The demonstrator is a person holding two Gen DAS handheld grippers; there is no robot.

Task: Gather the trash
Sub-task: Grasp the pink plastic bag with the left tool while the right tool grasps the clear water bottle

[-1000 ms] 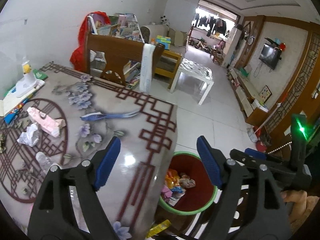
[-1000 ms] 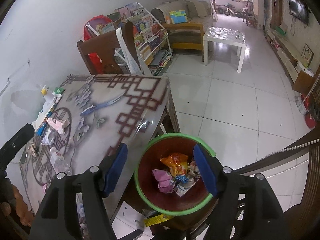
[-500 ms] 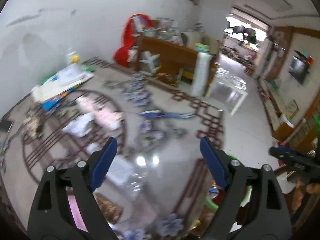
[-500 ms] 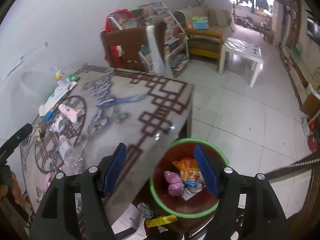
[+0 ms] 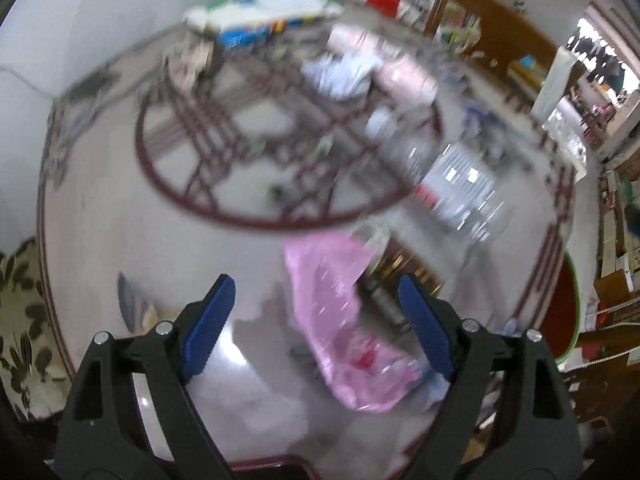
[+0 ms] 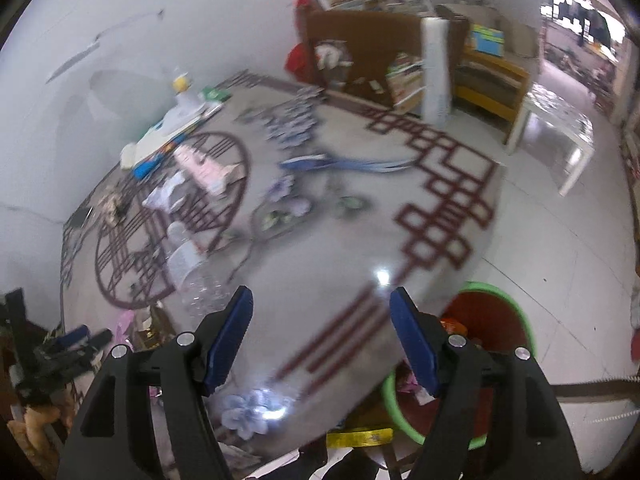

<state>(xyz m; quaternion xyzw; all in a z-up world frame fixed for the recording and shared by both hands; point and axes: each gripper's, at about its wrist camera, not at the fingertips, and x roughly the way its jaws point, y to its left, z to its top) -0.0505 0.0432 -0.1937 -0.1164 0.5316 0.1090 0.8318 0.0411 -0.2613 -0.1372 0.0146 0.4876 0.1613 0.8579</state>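
Item: pink wrapper (image 5: 344,328), lying on the table (image 5: 160,240) near its front edge. It is seen directly ahead of the left gripper (image 5: 316,320), between the two wide-open fingers; nothing is held. Its long axis is judged to run away from the fingers, tilted slightly left at the far end. Blur hides finer detail.

Item: right gripper (image 6: 320,336), spread wide, empty, well apart from the wrapper; the left is nearer.

Item: bin (image 6: 516,320), beside the table.
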